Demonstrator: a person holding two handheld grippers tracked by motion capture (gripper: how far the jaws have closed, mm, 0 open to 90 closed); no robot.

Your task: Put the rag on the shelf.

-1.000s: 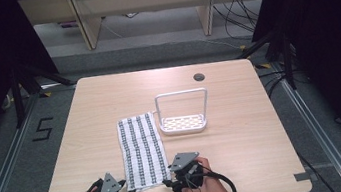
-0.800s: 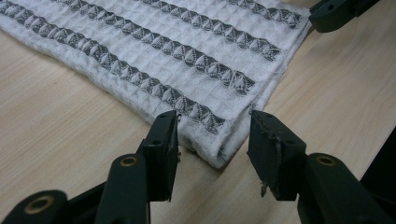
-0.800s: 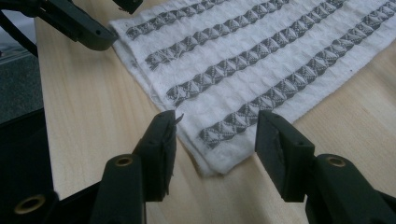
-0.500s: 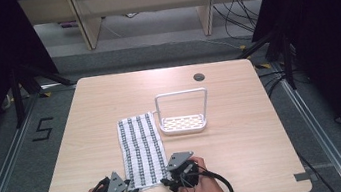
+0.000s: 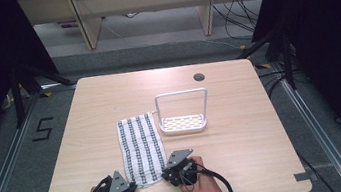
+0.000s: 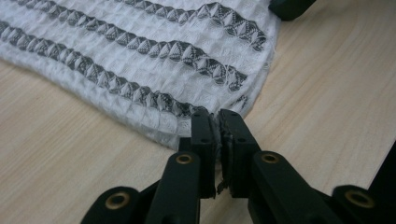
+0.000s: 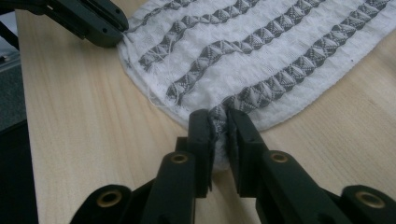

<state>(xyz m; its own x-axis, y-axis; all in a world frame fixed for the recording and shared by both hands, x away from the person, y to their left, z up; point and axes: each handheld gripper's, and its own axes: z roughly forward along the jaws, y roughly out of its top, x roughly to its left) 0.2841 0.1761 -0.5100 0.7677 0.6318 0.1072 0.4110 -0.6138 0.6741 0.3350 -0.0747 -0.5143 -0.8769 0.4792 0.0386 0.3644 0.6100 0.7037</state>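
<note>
Towel (image 5: 139, 148) near corners were pinched by left gripper (image 6: 218, 122) and right gripper (image 7: 218, 120), jaws just closed on cloth. Thin edge bites could have slipped on lifting, dragging cloth toward the rack (image 5: 184, 123) beside the towel.

I see my left gripper (image 5: 130, 190) and right gripper (image 5: 166, 173) at the striped towel's (image 5: 139, 143) near corners, lower centre, the white rack (image 5: 182, 114) just right of it.

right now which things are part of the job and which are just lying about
In the job:
- striped towel, near corners pinched
- left gripper, shut on its corner
- right gripper, shut on its corner

Lying about:
- white rack, beside the towel
- table
</note>
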